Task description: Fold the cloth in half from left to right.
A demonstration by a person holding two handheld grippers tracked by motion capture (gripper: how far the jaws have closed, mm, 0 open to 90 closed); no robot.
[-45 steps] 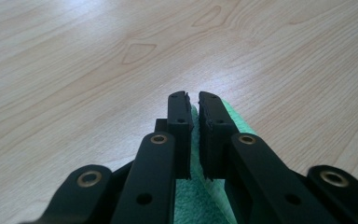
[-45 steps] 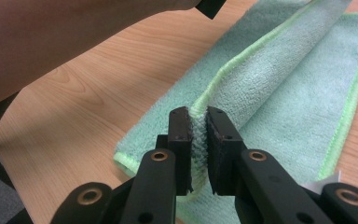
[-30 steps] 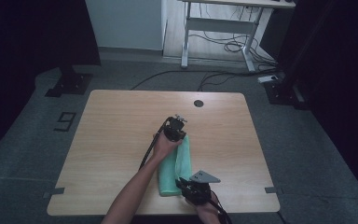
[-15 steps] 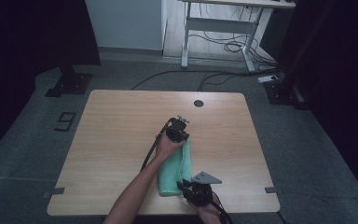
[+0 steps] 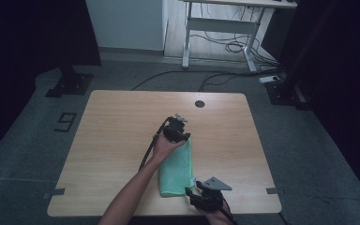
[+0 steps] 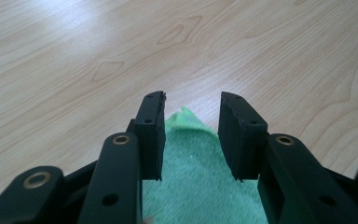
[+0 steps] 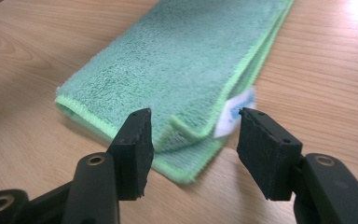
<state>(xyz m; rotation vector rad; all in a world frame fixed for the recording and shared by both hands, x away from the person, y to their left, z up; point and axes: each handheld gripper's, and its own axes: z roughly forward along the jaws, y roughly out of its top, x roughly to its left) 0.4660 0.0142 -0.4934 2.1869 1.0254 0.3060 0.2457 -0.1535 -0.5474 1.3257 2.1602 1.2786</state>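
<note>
Now, near to far in the high view:

Right gripper: point(image 5: 192, 193) lower centre of the frame, at the near edge of the tabletop, grey three-cornered plate on top. Its fingers point(image 7: 133, 144) stand apart and have just been opening. The cloth's near corner lies in the gap, with no pad pressing on it.

Cloth: folded green towel point(image 5: 177, 168) lying flat on the tabletop as a long strip, lower centre of the frame, running from the right gripper up to the left one. Right gripper view: several folded layers point(image 7: 177, 65) stacked at the near corner, stitched green edging, a small white label point(image 7: 233, 116) sticking out of the fold just beside the right-hand finger.

Left gripper: point(image 5: 180, 136) centre of the frame, at the cloth's far end, held by a hand point(image 5: 164, 147). Fingers point(image 6: 151, 126) apart, likewise just been opening. The far corner point(image 6: 186, 140) of the cloth lies below and between them, ungripped.

Tabletop: light wood point(image 5: 122, 126), with a round dark hole point(image 5: 199, 103) near the far edge, upper centre.
</note>
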